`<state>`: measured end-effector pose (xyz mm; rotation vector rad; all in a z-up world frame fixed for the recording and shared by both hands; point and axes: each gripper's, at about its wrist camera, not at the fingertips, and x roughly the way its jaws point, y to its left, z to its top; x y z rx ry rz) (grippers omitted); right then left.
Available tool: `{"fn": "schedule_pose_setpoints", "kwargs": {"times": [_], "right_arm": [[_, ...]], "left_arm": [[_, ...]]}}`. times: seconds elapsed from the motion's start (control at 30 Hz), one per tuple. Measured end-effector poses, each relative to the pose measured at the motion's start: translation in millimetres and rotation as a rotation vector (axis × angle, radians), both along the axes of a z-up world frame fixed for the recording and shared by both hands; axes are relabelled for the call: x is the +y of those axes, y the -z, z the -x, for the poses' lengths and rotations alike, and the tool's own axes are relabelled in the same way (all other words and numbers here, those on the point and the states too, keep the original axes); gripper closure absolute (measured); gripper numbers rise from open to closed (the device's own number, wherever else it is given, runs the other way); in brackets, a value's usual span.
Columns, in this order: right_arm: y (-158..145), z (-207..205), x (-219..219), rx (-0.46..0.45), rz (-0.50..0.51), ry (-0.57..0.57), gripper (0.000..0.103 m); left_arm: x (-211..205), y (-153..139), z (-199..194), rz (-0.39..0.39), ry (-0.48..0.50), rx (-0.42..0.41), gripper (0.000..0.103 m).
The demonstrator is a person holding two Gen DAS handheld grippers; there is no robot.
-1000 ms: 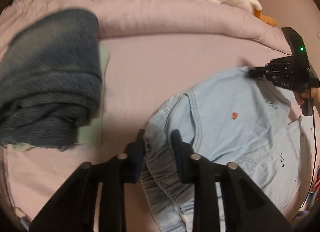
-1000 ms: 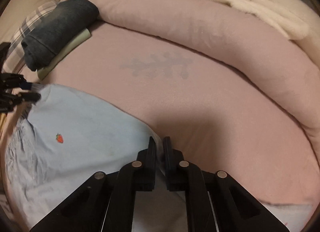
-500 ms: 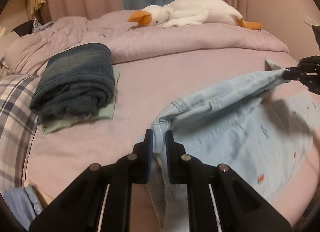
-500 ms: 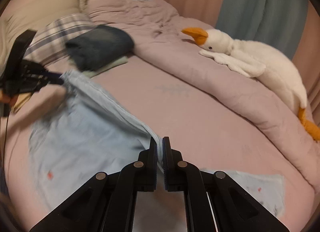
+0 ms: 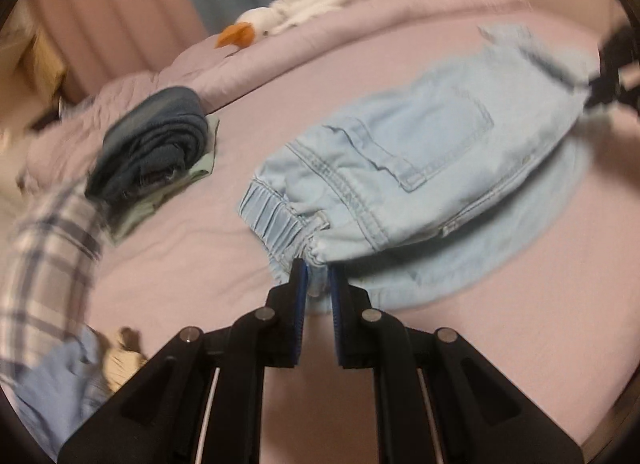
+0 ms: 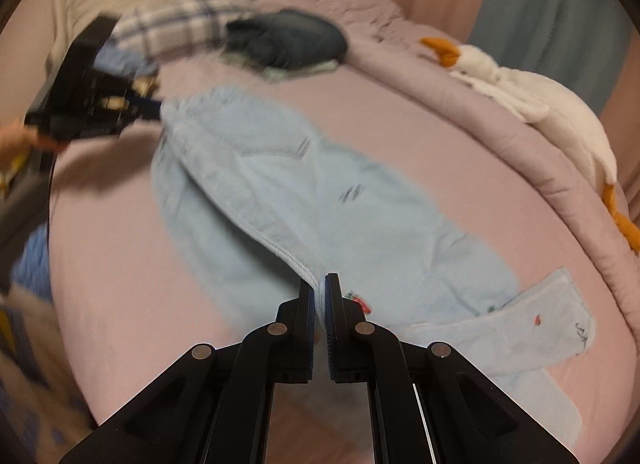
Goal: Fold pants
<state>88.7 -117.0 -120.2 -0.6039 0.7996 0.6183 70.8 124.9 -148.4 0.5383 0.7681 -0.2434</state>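
Observation:
The light blue denim pants (image 5: 420, 168) are stretched in the air above the pink bed, back pocket up. My left gripper (image 5: 318, 276) is shut on the elastic waistband. My right gripper (image 6: 319, 288) is shut on the pants' seam edge (image 6: 280, 200); part of the pants lies on the sheet, with a strawberry-print leg (image 6: 532, 328) at the right. The left gripper also shows in the right wrist view (image 6: 92, 100), and the right gripper shows blurred in the left wrist view (image 5: 616, 72).
A folded dark blue jeans stack (image 5: 156, 148) rests on a green cloth near the plaid pillow (image 5: 44, 260). A white goose plush (image 6: 532, 104) lies on the rolled pink duvet (image 6: 480, 116). Curtains hang behind the bed.
Both grippers have lifted and swung the pants, so the back pocket side now faces up. The views are blurred by motion. Both stay shut on the cloth.

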Motion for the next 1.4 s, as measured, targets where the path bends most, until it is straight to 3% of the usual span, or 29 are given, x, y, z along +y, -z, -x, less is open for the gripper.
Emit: {"fn": "schedule_pose_setpoints", "kwargs": {"times": [0.1, 0.17, 0.23, 0.33, 0.4, 0.53, 0.63, 0.7, 0.73, 0.77, 0.8, 0.83, 0.93, 1.03, 1.1, 1.17, 1.2, 1.23, 1.37, 1.4], "right_arm": [[15.1, 2.8, 8.9, 0.026, 0.046, -0.018, 0.098], [22.1, 4.2, 11.9, 0.037, 0.061, -0.026, 0.098], [31.5, 0.8, 13.3, 0.053, 0.088, -0.026, 0.098], [40.3, 0.1, 13.4, 0.059, 0.091, -0.016, 0.098], [40.7, -3.1, 12.2, 0.063, 0.070, -0.001, 0.098], [41.0, -1.9, 8.5, 0.064, 0.038, 0.015, 0.098], [42.8, 4.7, 9.6, 0.057, 0.027, 0.023, 0.098], [44.4, 5.3, 9.8, 0.055, 0.025, 0.026, 0.098], [45.4, 5.5, 10.5, 0.054, 0.026, 0.028, 0.098], [45.8, 6.1, 10.6, 0.054, 0.026, 0.029, 0.098], [45.9, 6.0, 10.3, 0.056, 0.024, 0.030, 0.098], [45.7, 5.7, 10.0, 0.057, 0.021, 0.031, 0.098], [47.1, 6.5, 8.4, 0.059, 0.009, 0.039, 0.097], [48.5, 8.6, 6.1, 0.052, -0.007, 0.043, 0.095], [44.9, 10.5, -1.3, 0.076, -0.039, 0.054, 0.093], [38.1, 12.8, -15.1, 0.125, -0.100, 0.057, 0.086], [31.8, 14.3, -30.1, 0.168, -0.160, 0.073, 0.085], [26.8, 13.8, -43.6, 0.201, -0.213, 0.097, 0.085], [-2.0, -4.0, -117.0, 0.222, -0.438, 0.259, 0.080], [-8.4, -13.0, -135.8, 0.206, -0.470, 0.324, 0.068]], "left_arm": [[-3.7, 11.8, 0.2, -0.087, 0.029, 0.003, 0.091], [2.0, 12.9, 0.6, -0.095, 0.005, -0.007, 0.087], [14.5, 8.5, 0.7, -0.049, -0.052, -0.008, 0.080], [46.1, -5.1, -0.4, 0.151, -0.174, 0.021, 0.079], [63.2, -16.2, -2.5, 0.336, -0.237, 0.041, 0.078], [73.3, -30.3, -15.2, 0.644, -0.286, 0.081, 0.077], [71.5, -24.9, -31.0, 0.897, -0.304, 0.157, 0.077], [66.0, -11.1, -40.7, 0.996, -0.327, 0.227, 0.076], [61.8, -5.8, -43.7, 0.952, -0.355, 0.241, 0.075], [55.4, 4.0, -47.5, 0.809, -0.416, 0.251, 0.082], [51.2, 11.4, -46.0, 0.754, -0.432, 0.267, 0.103], [51.9, 18.7, -45.7, 0.734, -0.439, 0.283, 0.100], [63.7, 24.9, -42.8, 0.825, -0.450, 0.293, 0.100], [55.0, 17.2, -42.4, 0.762, -0.465, 0.292, 0.100], [41.0, 7.0, -37.0, 0.675, -0.468, 0.283, 0.101], [21.1, -7.5, -35.2, 0.599, -0.443, 0.271, 0.082], [16.8, -7.5, -31.5, 0.591, -0.425, 0.268, 0.063], [6.2, -13.0, -29.8, 0.595, -0.399, 0.264, 0.053], [-47.6, -27.7, -35.0, 0.654, -0.253, 0.295, 0.053], [-67.2, -29.3, -39.9, 0.666, -0.208, 0.312, 0.053]]}}
